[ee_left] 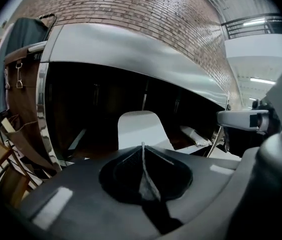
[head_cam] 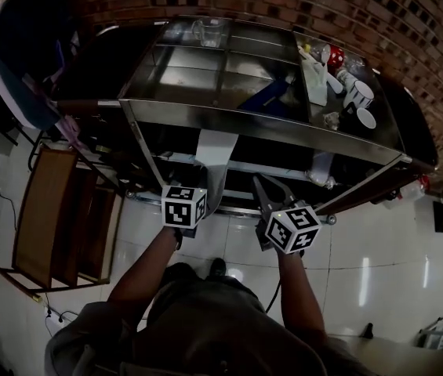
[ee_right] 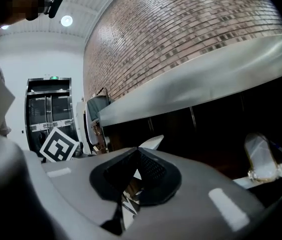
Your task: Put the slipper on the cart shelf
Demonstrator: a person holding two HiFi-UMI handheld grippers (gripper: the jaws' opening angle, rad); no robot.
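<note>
A brick wall (head_cam: 284,6) stands behind one shiny metal cart (head_cam: 260,128). The floor is pale tile.

There is one white slipper (head_cam: 215,157). The left gripper (head_cam: 208,185) is clenched on its near edge. The slipper sticks out toward the dark lower shelf (head_cam: 272,168) but does not rest on it. The right gripper (head_cam: 270,188) is just beside it, with its jaws a little apart and nothing in them.

This looks like the carrying step, right at the front of the cart. The next move is to push the slipper in over the shelf, set it down flat, and then let go.

There are two grippers. The top of the cart holds cups (head_cam: 358,92); I think three, but it is dim there. One wrapped bundle (ee_right: 263,159) lies on the lower shelf.
</note>
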